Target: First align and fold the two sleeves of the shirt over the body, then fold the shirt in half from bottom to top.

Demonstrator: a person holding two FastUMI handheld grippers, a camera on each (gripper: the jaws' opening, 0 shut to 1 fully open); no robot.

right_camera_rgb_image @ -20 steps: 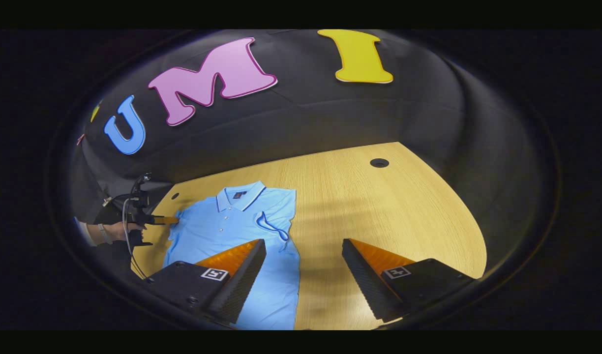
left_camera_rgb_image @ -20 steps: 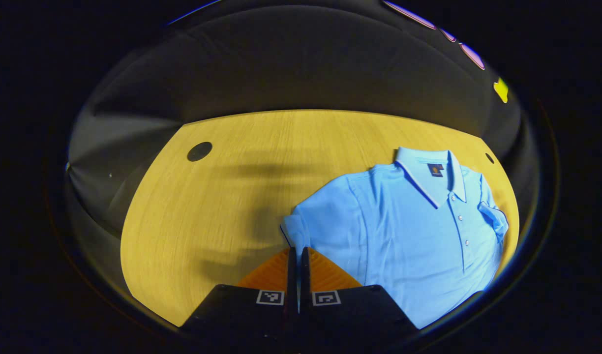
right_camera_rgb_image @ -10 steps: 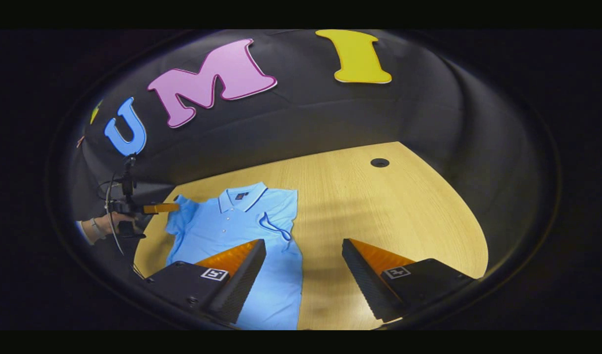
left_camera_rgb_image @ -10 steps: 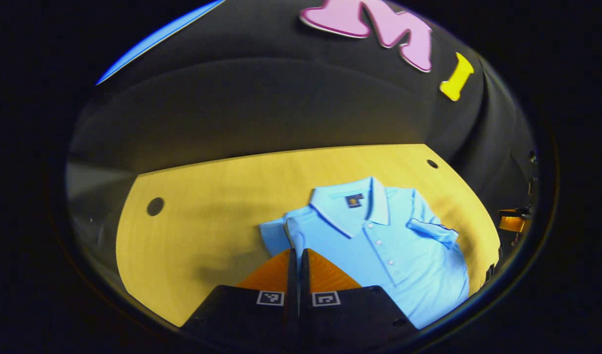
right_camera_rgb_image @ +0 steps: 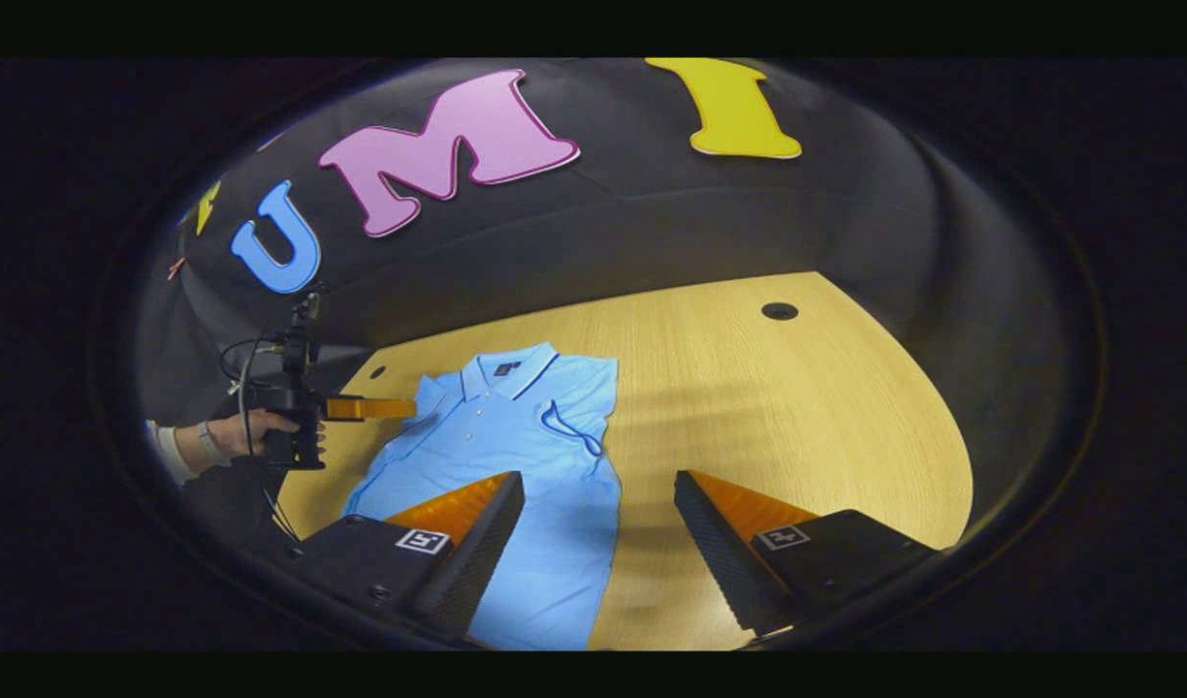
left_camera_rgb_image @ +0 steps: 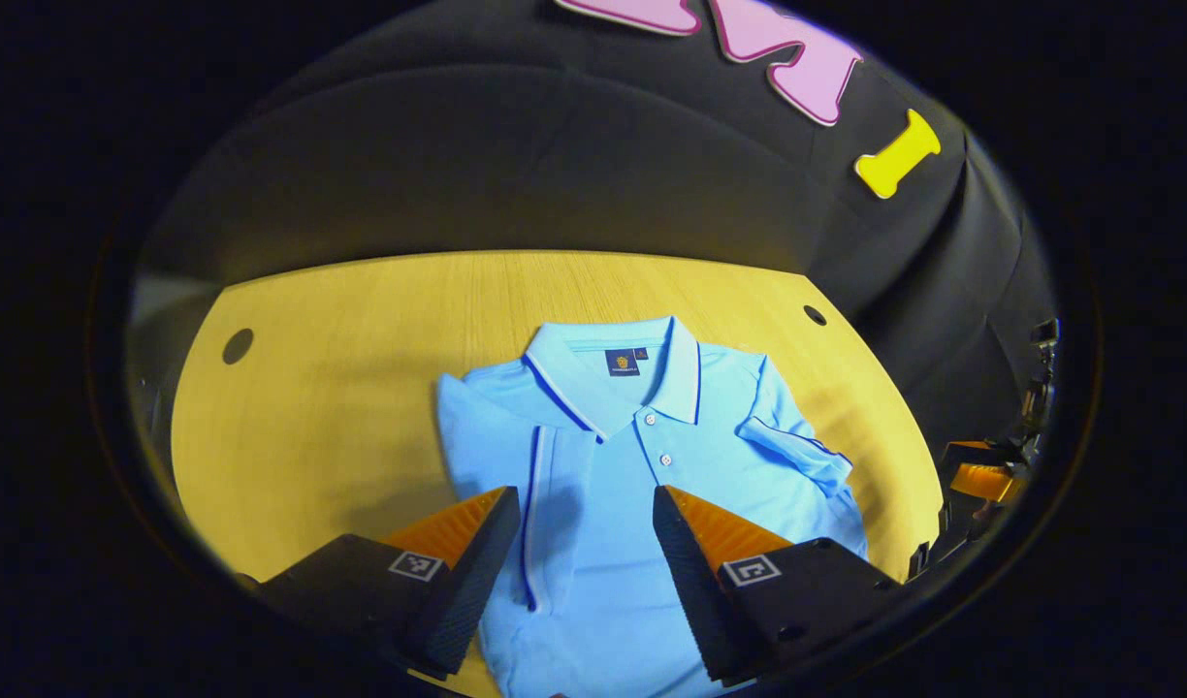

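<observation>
A light blue polo shirt (left_camera_rgb_image: 642, 441) lies face up on the wooden table (left_camera_rgb_image: 341, 388), collar towards the far wall. Its left sleeve (left_camera_rgb_image: 551, 485) lies folded over the body, trim edge running lengthwise. The right sleeve (left_camera_rgb_image: 797, 451) is folded in too. My left gripper (left_camera_rgb_image: 584, 499) hovers open over the shirt's left chest, holding nothing. In the right gripper view the shirt (right_camera_rgb_image: 501, 441) sits left of centre, and my right gripper (right_camera_rgb_image: 598, 504) stands open over its right edge. A hand (right_camera_rgb_image: 235, 436) holds the left gripper (right_camera_rgb_image: 370, 408) at the shirt's far shoulder.
The table has small round holes (left_camera_rgb_image: 237, 345) (left_camera_rgb_image: 815, 315) near its far corners. Bare wood (right_camera_rgb_image: 797, 407) stretches to the right of the shirt. The black cloth wall rises close behind the table's far edge. The right gripper (left_camera_rgb_image: 981, 475) shows at the far right.
My left gripper was shut on the left sleeve, carried it inward over the body, then opened and let it go. The right gripper stayed open and barely shifted.
</observation>
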